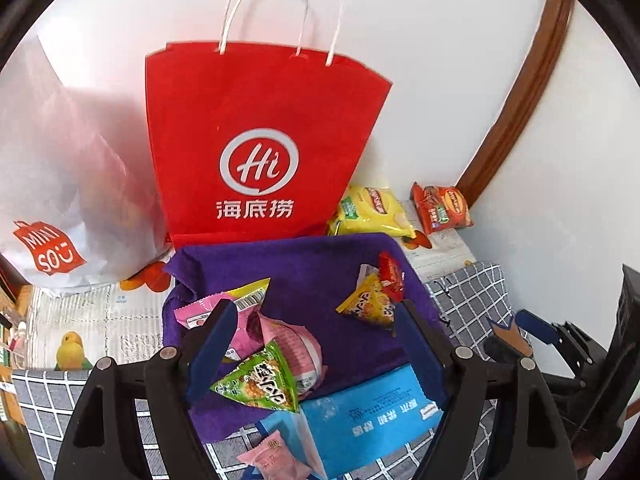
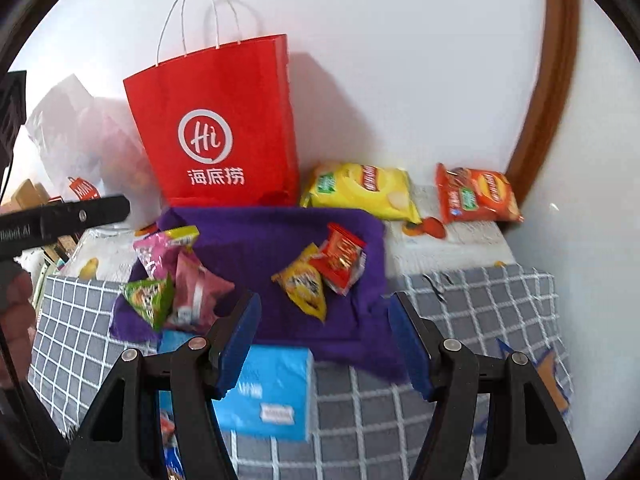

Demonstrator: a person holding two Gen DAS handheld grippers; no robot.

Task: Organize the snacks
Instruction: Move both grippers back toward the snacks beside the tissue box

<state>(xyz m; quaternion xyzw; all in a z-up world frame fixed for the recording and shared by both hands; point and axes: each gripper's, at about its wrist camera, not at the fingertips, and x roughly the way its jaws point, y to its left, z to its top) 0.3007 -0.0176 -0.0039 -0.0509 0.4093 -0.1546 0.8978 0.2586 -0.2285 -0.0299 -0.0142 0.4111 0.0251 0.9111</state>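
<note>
Tall red paper carrier bag [image 1: 256,152] is standing upright against the wall behind the purple cloth [image 1: 296,264] on the desk. Green triangular snack packet [image 1: 262,380] is lying just below the left gripper [image 1: 316,344], fingers released and holding nothing, its point aiming forward. Right gripper [image 2: 326,344], likewise released and empty, is hovering nearer the yellow triangular packet [image 2: 302,284]. Blue tissue box [image 2: 264,392] is crowding the near edge.

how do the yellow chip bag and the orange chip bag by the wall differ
The yellow chip bag lies right beside the red paper bag, at the purple cloth's back edge. The orange chip bag lies farther right, near the brown wooden trim, clear of the cloth. Both lie flat against the wall, unopened as far as shows.
</note>
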